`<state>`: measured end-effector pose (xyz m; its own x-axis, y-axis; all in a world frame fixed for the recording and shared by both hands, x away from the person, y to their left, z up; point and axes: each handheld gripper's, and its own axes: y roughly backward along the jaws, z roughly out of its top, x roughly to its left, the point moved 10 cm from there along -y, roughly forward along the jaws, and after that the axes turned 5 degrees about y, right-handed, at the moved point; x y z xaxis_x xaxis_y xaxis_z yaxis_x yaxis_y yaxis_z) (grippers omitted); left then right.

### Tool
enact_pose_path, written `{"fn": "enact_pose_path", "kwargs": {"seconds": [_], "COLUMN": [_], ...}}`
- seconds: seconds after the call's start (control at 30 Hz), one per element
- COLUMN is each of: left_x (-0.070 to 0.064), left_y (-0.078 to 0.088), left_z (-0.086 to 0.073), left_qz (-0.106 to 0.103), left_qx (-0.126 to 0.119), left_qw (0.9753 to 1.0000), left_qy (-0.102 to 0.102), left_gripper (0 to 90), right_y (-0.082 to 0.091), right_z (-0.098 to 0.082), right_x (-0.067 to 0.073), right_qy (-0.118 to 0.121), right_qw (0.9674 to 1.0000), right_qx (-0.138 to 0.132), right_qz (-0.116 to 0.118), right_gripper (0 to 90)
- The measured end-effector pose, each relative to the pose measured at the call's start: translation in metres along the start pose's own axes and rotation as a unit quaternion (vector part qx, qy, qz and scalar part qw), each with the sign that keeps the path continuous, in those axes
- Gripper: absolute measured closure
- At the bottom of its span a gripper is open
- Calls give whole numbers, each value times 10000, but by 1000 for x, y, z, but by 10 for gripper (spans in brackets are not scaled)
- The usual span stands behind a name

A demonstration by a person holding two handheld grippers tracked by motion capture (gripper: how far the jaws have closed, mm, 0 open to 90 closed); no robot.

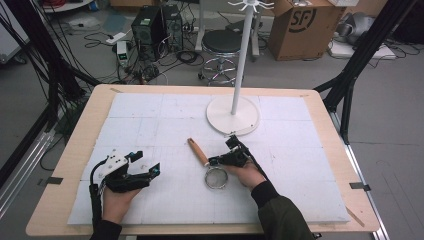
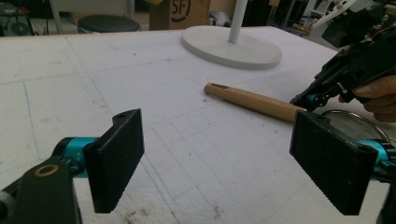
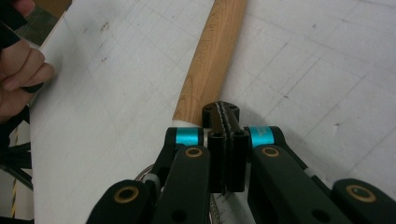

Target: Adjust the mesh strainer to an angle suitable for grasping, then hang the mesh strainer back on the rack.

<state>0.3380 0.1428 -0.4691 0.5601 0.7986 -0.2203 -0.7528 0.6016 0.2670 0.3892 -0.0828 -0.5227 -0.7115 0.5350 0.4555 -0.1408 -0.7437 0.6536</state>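
Observation:
A small sieve lies mid-table, its wooden handle [image 1: 198, 151] pointing to the far left and its round metal rim [image 1: 216, 178] toward me. My right gripper [image 1: 213, 161] is shut, its jaws pressed together right over the spot where handle and rim meet. In the right gripper view the shut tips [image 3: 226, 116] cover the near end of the handle [image 3: 210, 56]; whether they pinch the wire I cannot tell. My left gripper [image 1: 147, 162] rests open at the left, apart from the sieve. Between its pads [image 2: 224, 158] I see bare table, with the handle [image 2: 254, 101] and the right gripper [image 2: 306, 99] beyond.
A white stand with a round base [image 1: 233, 114] and tall pole stands just behind the sieve, also in the left gripper view [image 2: 233, 46]. White foam board [image 1: 150, 115] covers the wooden table. A stool, computer cases, cables and a cardboard box sit on the floor beyond.

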Motion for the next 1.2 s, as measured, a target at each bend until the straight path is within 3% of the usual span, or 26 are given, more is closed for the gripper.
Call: {"fn": "enact_pose_path", "kwargs": {"seconds": [0.03,0.07,0.1,0.2,0.3,0.5,0.53,0.73,0.87,1.07,1.2], "left_x": [2,7,12,15,16,14,13,10,8,7,5], "left_y": [0,-1,-2,-1,0,3,3,3,2,2,3], "left_z": [-1,-3,-4,-2,-3,-3,-3,-3,-2,-2,-1], "left_qz": [48,128,165,178,171,157,148,122,100,95,73], "left_qx": [19,79,139,29,70,71,62,69,60,66,48], "left_qw": [9999,9998,9998,9998,9998,9997,9997,9998,9998,9999,9999], "left_qy": [-86,-91,32,131,109,155,159,137,139,128,118], "left_gripper": [187,187,187,187,189,188,189,189,189,189,189], "right_y": [4,4,18,28,38,31,26,13,-2,-14,-18], "right_z": [0,0,5,10,17,20,20,28,31,26,23], "right_x": [-2,-2,-6,-10,-13,-15,-13,3,14,19,23], "right_qy": [68,68,76,33,-215,-553,-607,-525,-344,-377,-273], "right_qw": [9998,9998,9992,9984,9965,9943,9944,9953,9983,9991,9991], "right_qx": [-21,-21,-257,-452,-794,-910,-859,-794,-454,-107,25], "right_qz": [-163,-163,-290,-331,-140,39,83,165,-81,-184,-309], "right_gripper": [900,900,899,894,739,570,521,476,444,447,450]}}
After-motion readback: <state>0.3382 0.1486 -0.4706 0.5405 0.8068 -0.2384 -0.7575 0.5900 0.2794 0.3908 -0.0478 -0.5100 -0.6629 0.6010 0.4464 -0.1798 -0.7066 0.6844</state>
